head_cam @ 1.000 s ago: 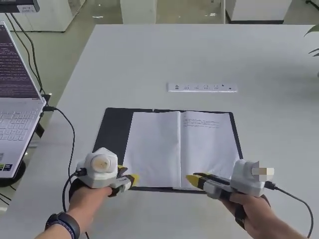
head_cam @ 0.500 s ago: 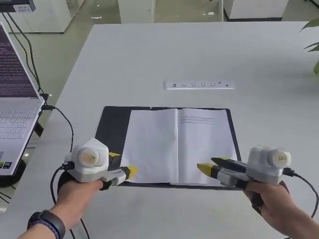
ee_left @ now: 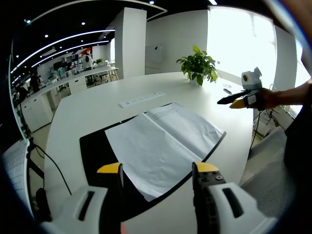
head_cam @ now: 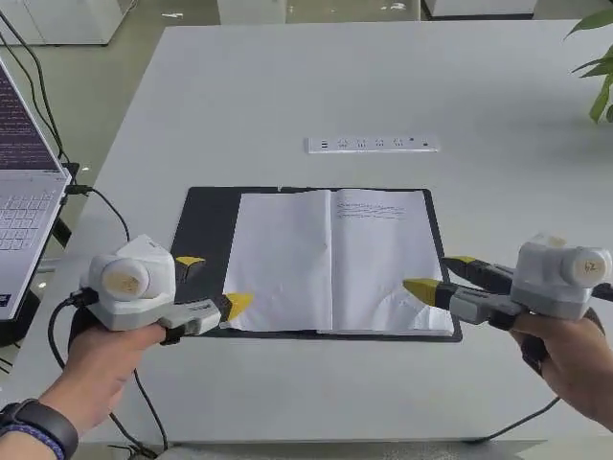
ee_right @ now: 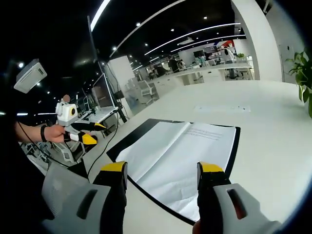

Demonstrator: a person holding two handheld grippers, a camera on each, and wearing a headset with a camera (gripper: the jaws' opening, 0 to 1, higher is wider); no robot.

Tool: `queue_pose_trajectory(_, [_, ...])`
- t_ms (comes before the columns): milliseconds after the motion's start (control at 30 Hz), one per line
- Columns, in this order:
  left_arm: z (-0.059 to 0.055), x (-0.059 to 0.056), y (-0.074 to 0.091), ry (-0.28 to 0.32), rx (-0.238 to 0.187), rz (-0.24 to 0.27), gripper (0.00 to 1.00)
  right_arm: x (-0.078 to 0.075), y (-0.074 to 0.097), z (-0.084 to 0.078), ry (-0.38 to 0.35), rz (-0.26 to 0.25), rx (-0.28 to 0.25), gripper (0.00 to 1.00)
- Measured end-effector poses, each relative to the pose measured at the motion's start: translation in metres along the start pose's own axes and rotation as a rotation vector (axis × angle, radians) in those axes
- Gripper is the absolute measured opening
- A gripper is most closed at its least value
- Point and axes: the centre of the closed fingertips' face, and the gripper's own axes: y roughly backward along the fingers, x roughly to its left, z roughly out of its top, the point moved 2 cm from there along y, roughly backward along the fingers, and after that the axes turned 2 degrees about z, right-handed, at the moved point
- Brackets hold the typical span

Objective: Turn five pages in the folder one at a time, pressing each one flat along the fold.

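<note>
The folder point(head_cam: 206, 249) lies open and flat on the worktop point(head_cam: 287, 86), between the two grippers and ahead of both. The right gripper point(head_cam: 442, 275) hangs released, jaws apart, with its yellow tips just beside the lower outer corner of the right-hand page point(head_cam: 383, 259) and holding nothing. The left gripper point(head_cam: 213, 283) is likewise released and empty, just off the near corner of the black cover on its own side. To turn a page cleanly, I judge the right gripper should come in low at that near corner, catch one sheet only, and carry it across in an arc. The left gripper should then press and sweep along the fold point(head_cam: 331, 259) that runs away from it. The paper is thin, white and limp, and slightly rumpled at the corner nearest the right gripper, which gives an edge to pinch but also risks a crease or a second sheet. The cover is matt, dark and stiff-looking, and the left-hand page point(head_cam: 283, 259) lies smooth. A slim white power strip point(head_cam: 374, 145) sits well beyond the folder, far from either gripper.
</note>
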Motion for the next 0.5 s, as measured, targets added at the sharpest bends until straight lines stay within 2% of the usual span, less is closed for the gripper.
queue_pose_trajectory(200, [0.009, 0.003, 0.016, -0.002, -0.023, 0.02, 0.65, 0.002, 0.019, 0.002, 0.019, -0.024, -0.019, 0.62])
queue_pose_trajectory(300, [0.013, 0.003, 0.025, 0.008, -0.038, 0.032, 0.69, 0.007, 0.027, -0.004, 0.035, -0.039, -0.002, 0.63])
queue_pose_trajectory(400, [0.015, 0.002, 0.032, 0.015, -0.051, 0.043, 0.69, 0.015, 0.032, -0.009, 0.037, -0.042, 0.004, 0.64])
queue_pose_trajectory(500, [0.011, 0.0, 0.037, 0.029, -0.056, 0.05, 0.71, 0.023, 0.034, -0.015, 0.043, -0.05, 0.017, 0.65])
